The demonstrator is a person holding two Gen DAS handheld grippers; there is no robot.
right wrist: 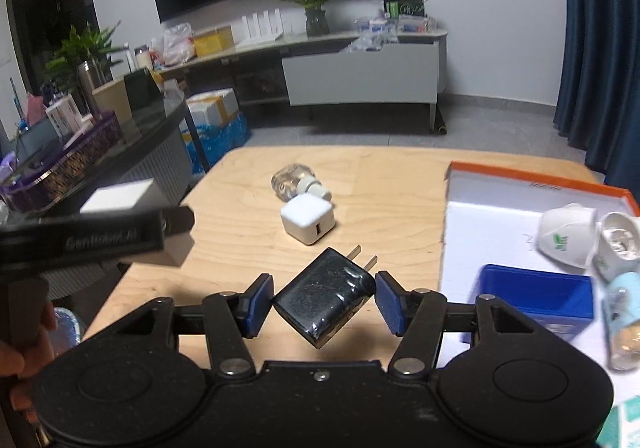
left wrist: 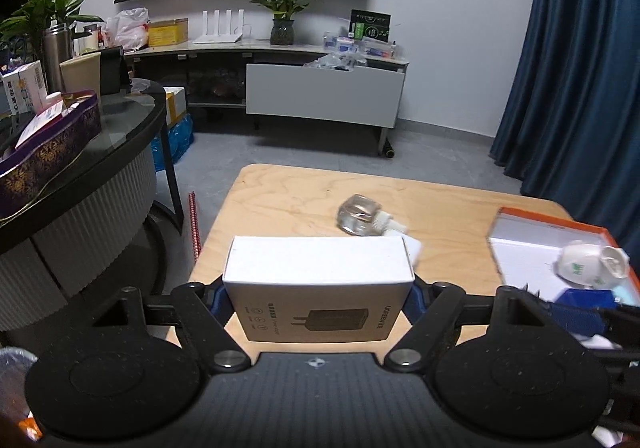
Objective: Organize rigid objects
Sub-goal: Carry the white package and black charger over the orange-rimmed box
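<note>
Wooden tabletop (right wrist: 248,232) with a living room behind it — TV wall, low console, blue curtain. My left gripper (left wrist: 318,288) has its jaws clamped on the sides of a white charger box (left wrist: 318,280), printed face toward the camera, lifted clear of the wood. My right gripper (right wrist: 324,300) has the black charger (right wrist: 326,296) between its blue pads, gripped corner to corner so it sits diagonal, prongs pointing away and up.

Ahead of the right gripper: a white cube adapter (right wrist: 307,221) and, just beyond it, a clear bottle (right wrist: 294,181) on its side. To its right, the orange-rimmed tray (right wrist: 536,177) holds a blue box (right wrist: 536,300) and small white cups (right wrist: 566,234).

Judgement: the step is carrying both items toward the tray. The diagonal hold on the black charger looks marginal — I'd keep the wrist steady, travel low over the tray's rim, and set it on the bare white floor left of the cups before loosening. Box goes second, flat side down.
</note>
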